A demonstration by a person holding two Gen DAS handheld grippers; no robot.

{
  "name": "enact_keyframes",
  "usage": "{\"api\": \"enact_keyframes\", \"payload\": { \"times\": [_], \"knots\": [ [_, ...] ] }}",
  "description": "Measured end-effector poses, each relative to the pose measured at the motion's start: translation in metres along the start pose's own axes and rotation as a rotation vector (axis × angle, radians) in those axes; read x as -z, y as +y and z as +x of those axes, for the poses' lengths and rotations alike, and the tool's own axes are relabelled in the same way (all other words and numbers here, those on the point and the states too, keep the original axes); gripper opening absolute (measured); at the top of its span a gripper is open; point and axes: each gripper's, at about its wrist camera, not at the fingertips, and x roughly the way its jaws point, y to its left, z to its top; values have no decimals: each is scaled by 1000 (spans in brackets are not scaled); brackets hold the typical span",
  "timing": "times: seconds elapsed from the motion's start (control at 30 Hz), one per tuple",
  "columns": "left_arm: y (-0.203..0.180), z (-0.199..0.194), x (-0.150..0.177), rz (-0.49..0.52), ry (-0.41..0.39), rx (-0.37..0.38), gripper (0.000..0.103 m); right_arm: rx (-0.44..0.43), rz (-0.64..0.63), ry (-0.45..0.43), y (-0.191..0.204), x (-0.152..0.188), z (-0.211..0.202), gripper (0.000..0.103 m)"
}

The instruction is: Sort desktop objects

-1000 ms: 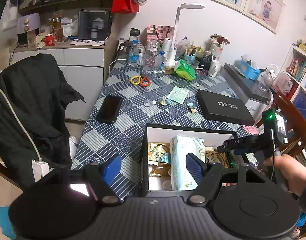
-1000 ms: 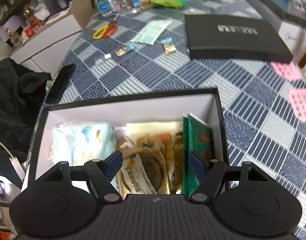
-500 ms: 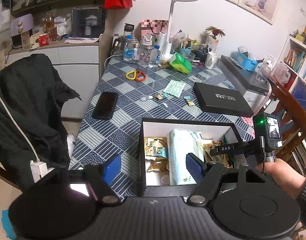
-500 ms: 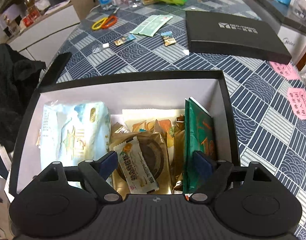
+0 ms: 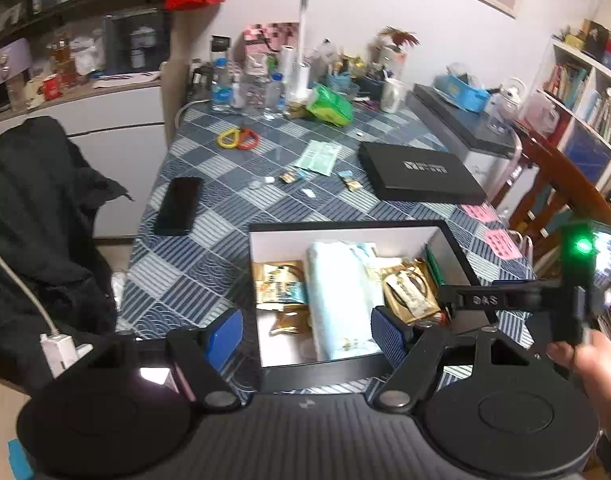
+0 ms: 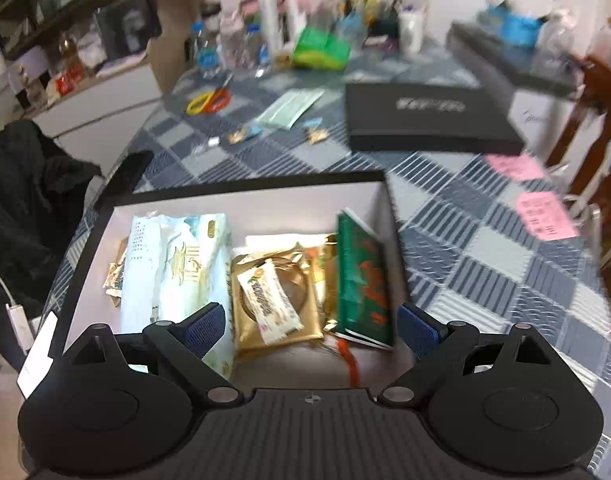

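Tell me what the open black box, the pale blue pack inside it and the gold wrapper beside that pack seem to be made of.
Open black box: likely rigid cardboard, matte black outside with a plain white lining and thin, straight walls.
Pale blue pack: soft plastic film, slightly glossy and creased; probably tissues, though that is uncertain.
Gold wrapper: metallised foil or film, judging by its shiny, crinkled surface.

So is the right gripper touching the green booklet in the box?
Apart. In the right wrist view the right gripper stands open, and the green booklet leans clear of both pads.
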Motion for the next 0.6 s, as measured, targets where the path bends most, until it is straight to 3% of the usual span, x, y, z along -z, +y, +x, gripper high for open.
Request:
{"api": "enact_keyframes", "payload": {
  "times": [0.3, 0.53, 0.6],
  "knots": [
    [-42, 22, -3, 63, 53, 34, 85, 40, 150, -81, -46, 37, -52, 94],
    [-92, 34, -5, 102, 75, -4, 85, 21, 230, -88, -101, 45, -65, 94],
    [-112, 40, -6, 106, 87, -13, 85, 14, 228, -78, -116, 44, -64, 101]
  ]
}}
